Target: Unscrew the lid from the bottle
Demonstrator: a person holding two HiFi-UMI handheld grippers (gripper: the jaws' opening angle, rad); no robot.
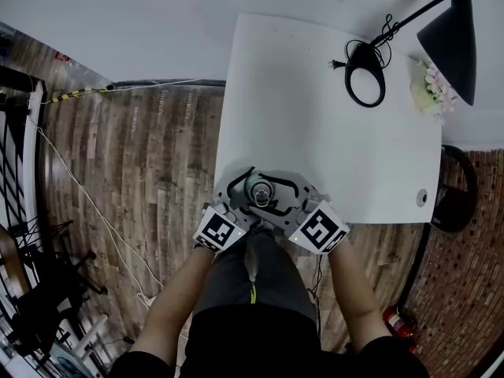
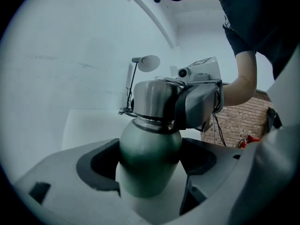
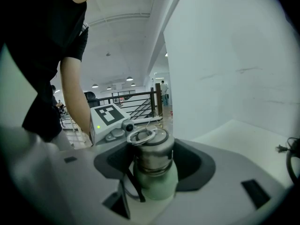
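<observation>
A pale green metal bottle (image 2: 149, 161) with a steel lid (image 3: 151, 150) stands upright at the near edge of the white table (image 1: 315, 116). My left gripper (image 2: 150, 175) is shut on the bottle's body, whose sides rest against both dark pads. From the opposite side my right gripper (image 3: 153, 167) is shut on the lid, one finger (image 2: 197, 106) lying against the lid's side. In the head view the lid (image 1: 260, 192) shows from above, with the left gripper (image 1: 246, 200) and right gripper (image 1: 276, 198) meeting around it. A metal ring lies on the lid's top, and a black strap (image 3: 132, 184) hangs from the neck.
A black desk lamp (image 1: 453, 30), a coiled black cable (image 1: 366, 73) and a small bunch of flowers (image 1: 431, 89) sit at the table's far right. Wooden floor (image 1: 142, 179) lies to the left. A red fire extinguisher (image 1: 398, 321) stands at the lower right.
</observation>
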